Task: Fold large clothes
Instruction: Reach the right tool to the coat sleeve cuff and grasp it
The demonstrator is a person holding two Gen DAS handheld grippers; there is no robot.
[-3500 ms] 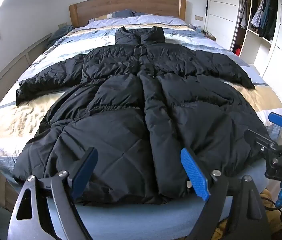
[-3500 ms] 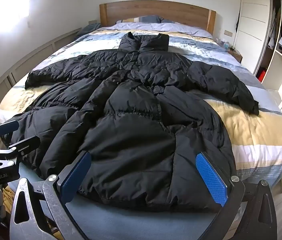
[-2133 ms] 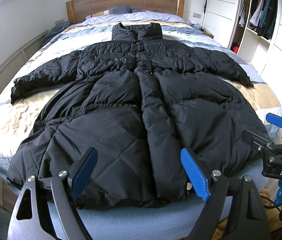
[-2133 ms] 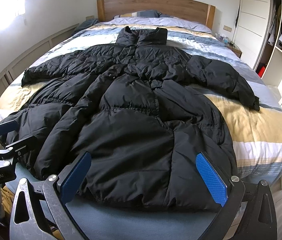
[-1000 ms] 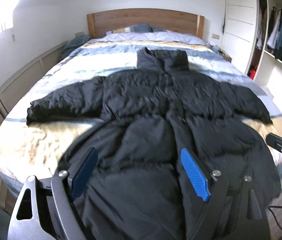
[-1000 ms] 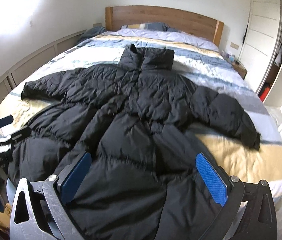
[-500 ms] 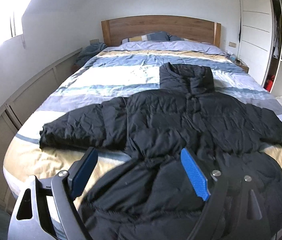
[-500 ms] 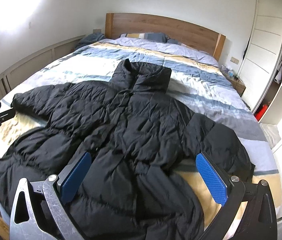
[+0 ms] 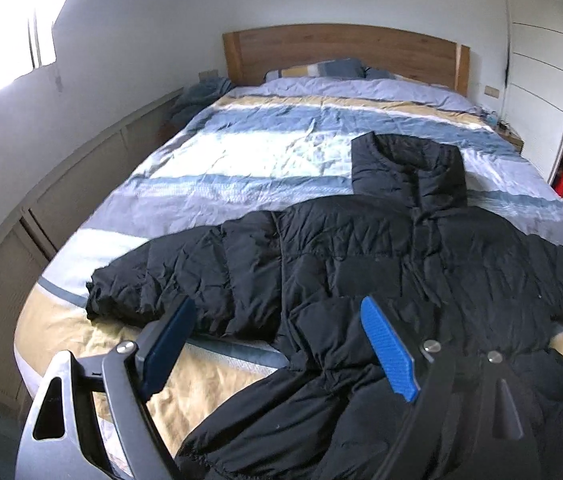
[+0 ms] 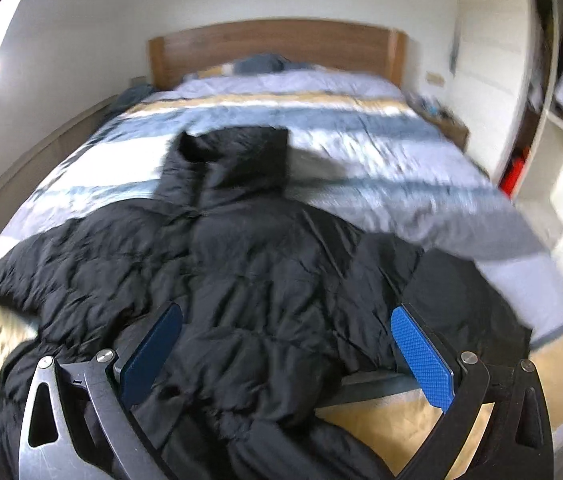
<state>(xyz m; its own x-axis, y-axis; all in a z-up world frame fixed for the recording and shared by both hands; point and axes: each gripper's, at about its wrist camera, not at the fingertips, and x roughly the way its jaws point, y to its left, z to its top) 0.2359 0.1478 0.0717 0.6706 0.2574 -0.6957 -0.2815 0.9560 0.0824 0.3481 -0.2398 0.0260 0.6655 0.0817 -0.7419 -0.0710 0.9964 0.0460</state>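
We see a black quilted puffer coat (image 9: 381, 264) of faintly shiny crinkled cloth, striped rumpled cotton-like bedding (image 9: 265, 152), matt wooden headboard (image 9: 341, 52), textured blue plastic pads (image 10: 421, 354)

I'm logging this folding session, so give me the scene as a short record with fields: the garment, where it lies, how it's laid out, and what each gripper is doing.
garment: black puffer coat
surface: bed with striped duvet
layout: spread front up, collar toward the wooden headboard, sleeves out to both sides, lower part bunched near the cameras
left gripper: open, above the coat's left sleeve and waist, holding nothing
right gripper: open, above the coat's middle, holding nothing
image quality: right wrist view is motion-blurred
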